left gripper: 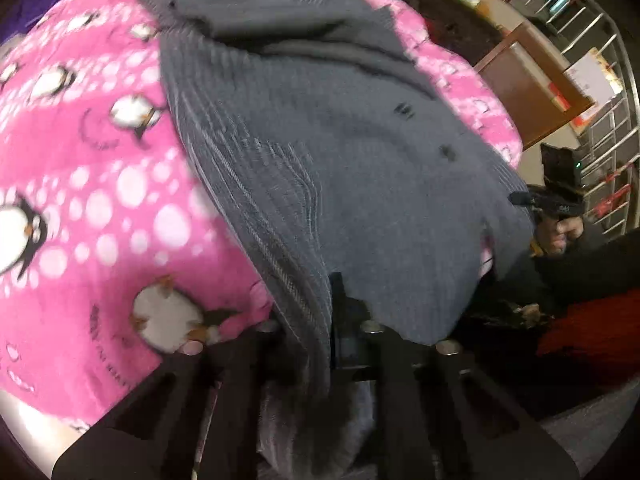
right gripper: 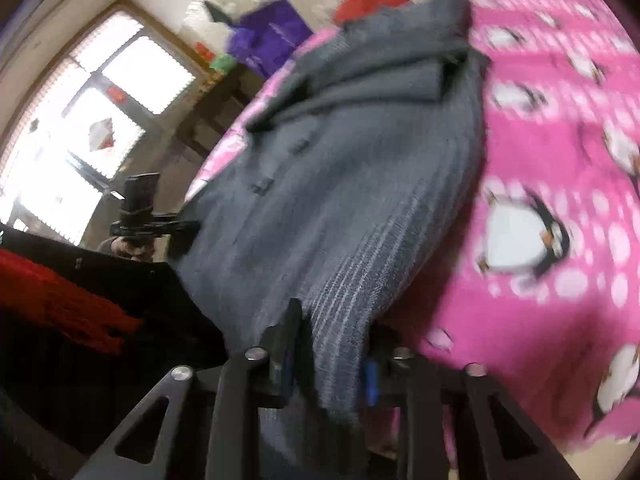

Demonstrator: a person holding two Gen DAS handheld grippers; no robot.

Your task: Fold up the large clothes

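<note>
1. Grey ribbed knit filled the near foreground of both wrist views: the grey cardigan (left gripper: 320, 152) had its hem edge running down between each gripper's fingers.
2. Left gripper (left gripper: 320, 344) was clamped on the cardigan's hem; fabric bunched in the jaws and hung down past them.
3. Right gripper (right gripper: 328, 352) was likewise clamped on the hem, a ribbed fold pinched between its fingers.
4. Cardigan lay spread out over the pink penguin blanket (left gripper: 92, 184), collar end farthest away, sleeve folded across the upper part. Two dark buttons showed on the front.
5. Both frames were motion-blurred; fine detail on the knit was unclear.
6. Beside the cardigan's edge, each view caught the opposite gripper with the hand holding it, fingertips at the fabric.
7. Red cloth (right gripper: 60, 304) sat on something dark at the near side, off the blanket.
8. Farther out: a bright window (right gripper: 92, 120), a purple bag (right gripper: 272, 40) and a metal wire rack (left gripper: 600, 92).
</note>
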